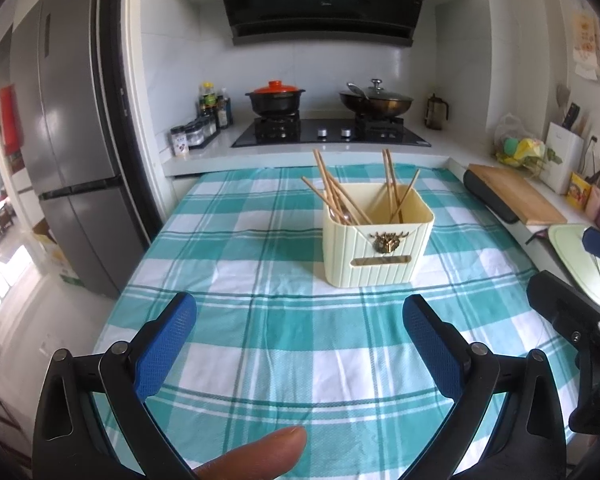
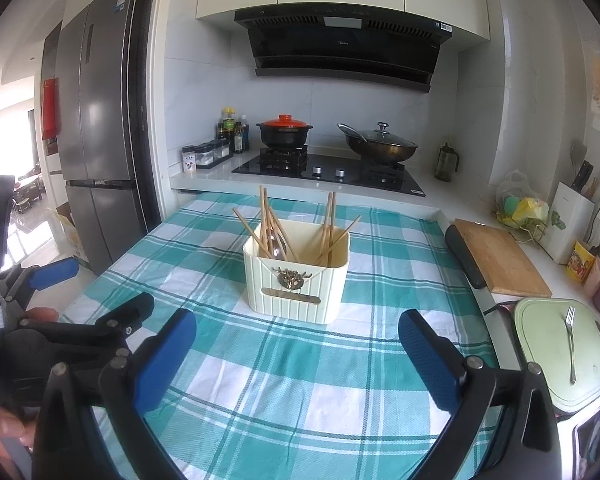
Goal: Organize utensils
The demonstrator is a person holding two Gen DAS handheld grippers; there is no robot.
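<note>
A cream ribbed utensil box (image 1: pixel 376 248) stands on the teal checked tablecloth (image 1: pixel 260 320); it also shows in the right wrist view (image 2: pixel 296 280). Several wooden chopsticks (image 1: pixel 336 192) and a metal spoon (image 2: pixel 278 246) stand in it. A fork (image 2: pixel 571 340) lies on a pale green board (image 2: pixel 540 360) at the right. My left gripper (image 1: pixel 300 320) is open and empty, short of the box. My right gripper (image 2: pixel 298 334) is open and empty, just short of the box. The left gripper also shows at the left edge of the right wrist view (image 2: pixel 56 272).
A wooden cutting board (image 2: pixel 500 260) lies on the counter at the right, with a knife block (image 2: pixel 568 220) behind. A stove (image 2: pixel 332 172) with a red-lidded pot (image 2: pixel 286 130) and a wok (image 2: pixel 380 146) is beyond the table. A fridge (image 2: pixel 100 120) stands at the left.
</note>
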